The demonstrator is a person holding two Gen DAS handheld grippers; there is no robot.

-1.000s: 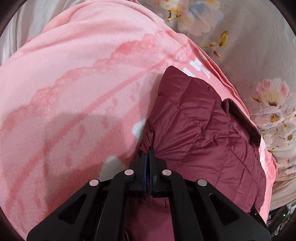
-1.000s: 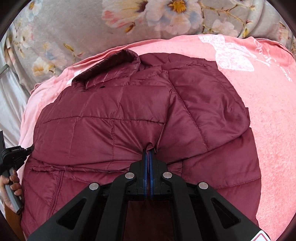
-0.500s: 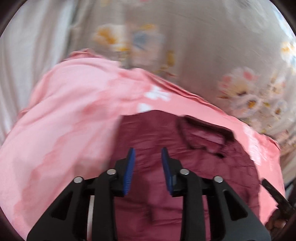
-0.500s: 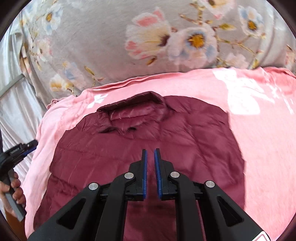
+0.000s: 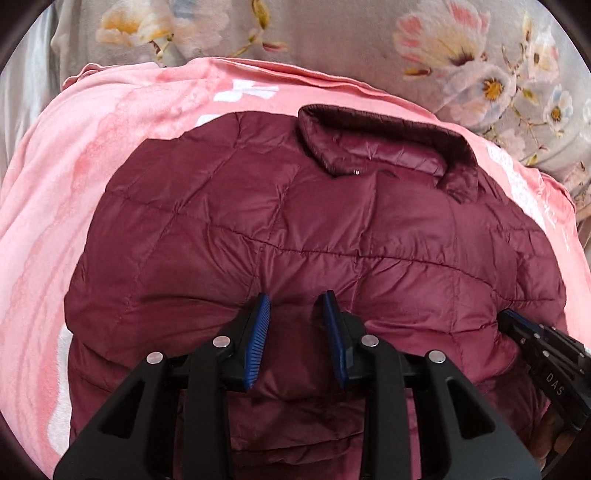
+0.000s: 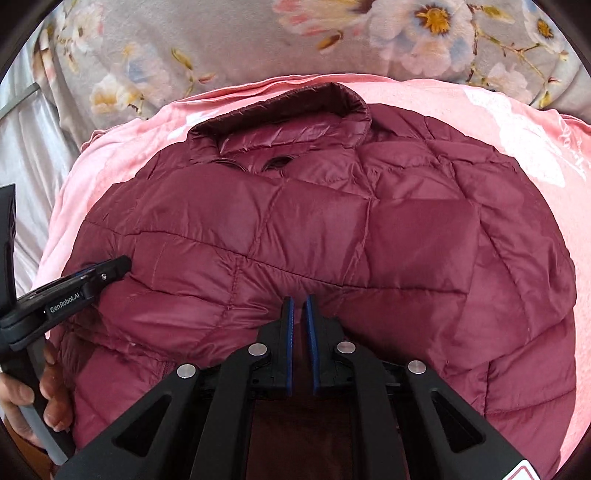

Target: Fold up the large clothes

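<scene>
maroon puffer jacket (image 5: 314, 229) lies flat on pink blanket (image 5: 74, 177), collar (image 5: 384, 147) at far end nr the floral bedding (image 5: 332, 33). left gripper (image 5: 297, 306) spread wide over jacket's lower middle, holding nothing. right gripper (image 6: 298, 308) w/ a narrow gap btwn jaws, nothing pinched, also just over the jacket.

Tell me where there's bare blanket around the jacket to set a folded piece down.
Bare pink blanket runs left of the maroon jacket in the left wrist view, and right of it in the right wrist view. Only a thin strip shows between the collar and the floral bedding. The near side is crowded by both hand-held grippers.
</scene>
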